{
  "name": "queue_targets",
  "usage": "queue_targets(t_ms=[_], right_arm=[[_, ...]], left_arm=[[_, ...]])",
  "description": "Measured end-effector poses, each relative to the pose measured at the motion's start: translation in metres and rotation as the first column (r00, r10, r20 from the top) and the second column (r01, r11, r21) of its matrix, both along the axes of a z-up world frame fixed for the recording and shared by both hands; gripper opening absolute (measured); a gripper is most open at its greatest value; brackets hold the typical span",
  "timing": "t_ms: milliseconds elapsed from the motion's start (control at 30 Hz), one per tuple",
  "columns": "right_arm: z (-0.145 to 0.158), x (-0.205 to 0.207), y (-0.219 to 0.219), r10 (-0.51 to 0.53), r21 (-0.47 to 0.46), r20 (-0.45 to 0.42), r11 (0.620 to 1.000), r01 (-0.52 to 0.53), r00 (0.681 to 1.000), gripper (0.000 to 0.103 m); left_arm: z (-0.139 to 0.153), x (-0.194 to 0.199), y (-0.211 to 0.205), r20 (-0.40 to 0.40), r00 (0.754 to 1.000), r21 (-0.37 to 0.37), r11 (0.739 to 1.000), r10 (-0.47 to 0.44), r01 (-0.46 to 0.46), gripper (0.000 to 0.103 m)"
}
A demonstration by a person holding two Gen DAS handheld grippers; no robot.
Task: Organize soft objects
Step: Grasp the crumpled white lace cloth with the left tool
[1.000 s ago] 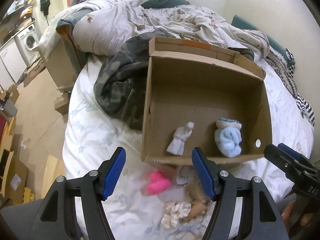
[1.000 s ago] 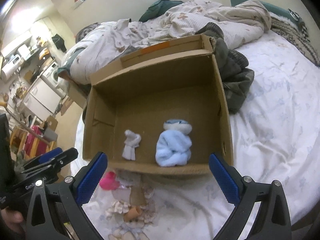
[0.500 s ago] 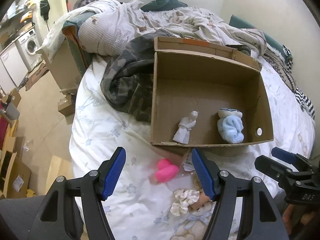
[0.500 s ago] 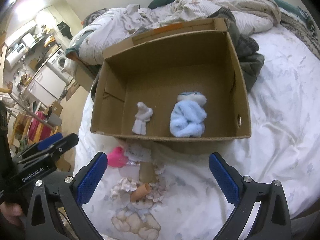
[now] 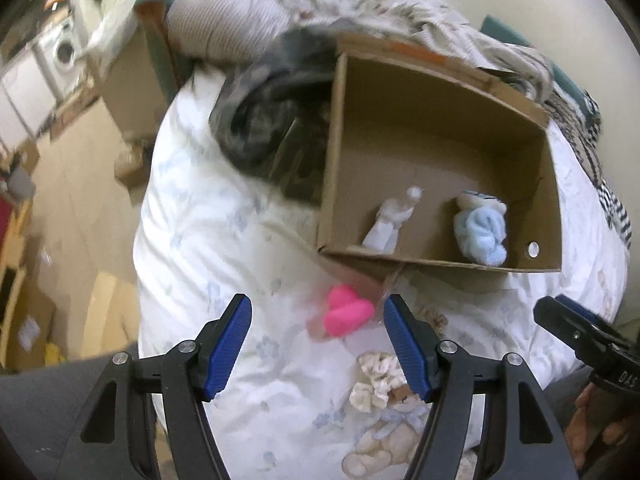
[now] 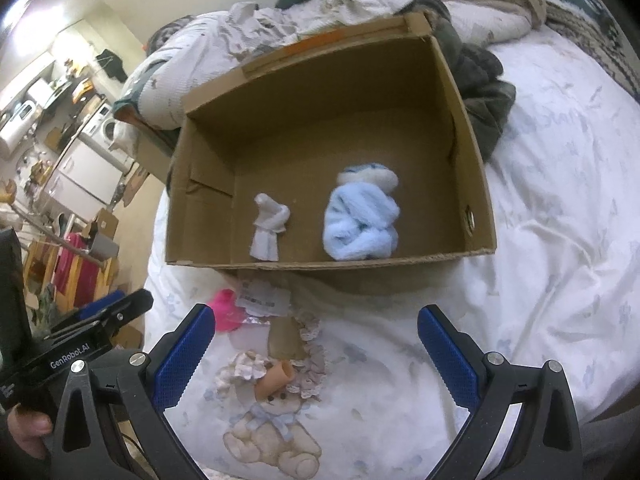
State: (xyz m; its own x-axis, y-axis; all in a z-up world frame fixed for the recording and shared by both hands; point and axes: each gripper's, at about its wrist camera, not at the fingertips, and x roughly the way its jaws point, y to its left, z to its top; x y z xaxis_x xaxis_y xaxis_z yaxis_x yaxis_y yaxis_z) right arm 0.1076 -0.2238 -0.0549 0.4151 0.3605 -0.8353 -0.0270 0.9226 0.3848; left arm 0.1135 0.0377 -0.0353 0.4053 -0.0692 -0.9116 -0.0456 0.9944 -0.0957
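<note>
Both claws, left claw [image 5: 316, 344] and right claw [image 6: 316, 354], are spread wide; next, grab the bright pink soft toy [image 5: 346, 312] for the brown cardboard box [image 6: 476, 168].

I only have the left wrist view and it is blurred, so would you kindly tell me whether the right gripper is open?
Observer: Yes, the right gripper is wide open, with nothing between its fingers.
Operator: Thank you. What is the pale thing beside the pink item?
Observer: A white paper label, lying against the pink item's side, just in front of the box.
</note>
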Motion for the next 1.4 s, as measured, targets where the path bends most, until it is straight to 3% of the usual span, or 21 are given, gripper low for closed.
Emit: queue_targets(t_ms=[167, 500, 600, 667, 833, 1033, 1133, 1200, 1233, 1267, 1400], right_arm=[[-0.012, 0.004, -0.005, -0.022, 0.017, -0.058, 1.000, 0.023, 0.998, 0.103], [-0.027, 0.007, -0.010, -0.033, 0.047, -0.129, 0.998, 0.040, 0.991, 0.103], [-0.027, 0.007, -0.010, -0.029, 0.052, -0.130, 0.998, 0.035, 0.991, 0.103], [-0.028, 0.007, -0.011, -0.029, 0.052, -0.132, 0.998, 0.036, 0.991, 0.103], [-0.031, 0.007, -0.015, -0.029, 0.060, -0.146, 0.997, 0.039, 0.989, 0.103], [-0.037, 0.010, -0.012, -0.018, 0.090, -0.174, 0.995, 0.034, 0.985, 0.103], [-0.042, 0.012, -0.007, 0.011, 0.157, -0.205, 0.987, 0.022, 0.979, 0.103], [-0.047, 0.014, 0.000, 0.047, 0.221, -0.229, 0.975, 0.005, 0.972, 0.096], [-0.049, 0.015, 0.005, 0.068, 0.242, -0.240, 0.970, -0.008, 0.968, 0.085], [-0.052, 0.017, 0.011, 0.090, 0.250, -0.250, 0.968, -0.025, 0.964, 0.080], [-0.062, 0.022, 0.040, 0.148, 0.185, -0.277, 0.978, -0.099, 0.949, 0.074]], left_arm=[[-0.017, 0.002, 0.010, -0.083, 0.996, -0.023, 0.999, 0.037, -0.039, 0.066], [-0.076, -0.002, -0.045, -0.315, 0.941, -0.101, 0.990, -0.122, 0.095, 0.065], [-0.092, 0.000, -0.056, -0.368, 0.920, -0.105, 0.989, -0.135, 0.103, 0.056], [-0.099, 0.001, -0.060, -0.388, 0.911, -0.124, 0.987, -0.142, 0.101, 0.040], [-0.103, 0.001, -0.069, -0.401, 0.899, -0.145, 0.981, -0.177, 0.129, 0.019], [-0.079, -0.003, -0.056, -0.326, 0.933, -0.126, 0.985, -0.155, 0.120, 0.017], [-0.065, -0.005, -0.043, -0.277, 0.953, -0.101, 0.990, -0.120, 0.095, 0.017], [-0.059, -0.006, -0.033, -0.252, 0.964, -0.082, 0.994, -0.086, 0.068, 0.017], [-0.056, -0.007, -0.029, -0.241, 0.968, -0.075, 0.996, -0.072, 0.056, 0.017], [-0.053, -0.005, -0.026, -0.230, 0.971, -0.070, 0.997, -0.060, 0.044, 0.017], [-0.043, 0.003, -0.011, -0.207, 0.978, -0.073, 0.997, -0.030, 0.015, 0.017]])
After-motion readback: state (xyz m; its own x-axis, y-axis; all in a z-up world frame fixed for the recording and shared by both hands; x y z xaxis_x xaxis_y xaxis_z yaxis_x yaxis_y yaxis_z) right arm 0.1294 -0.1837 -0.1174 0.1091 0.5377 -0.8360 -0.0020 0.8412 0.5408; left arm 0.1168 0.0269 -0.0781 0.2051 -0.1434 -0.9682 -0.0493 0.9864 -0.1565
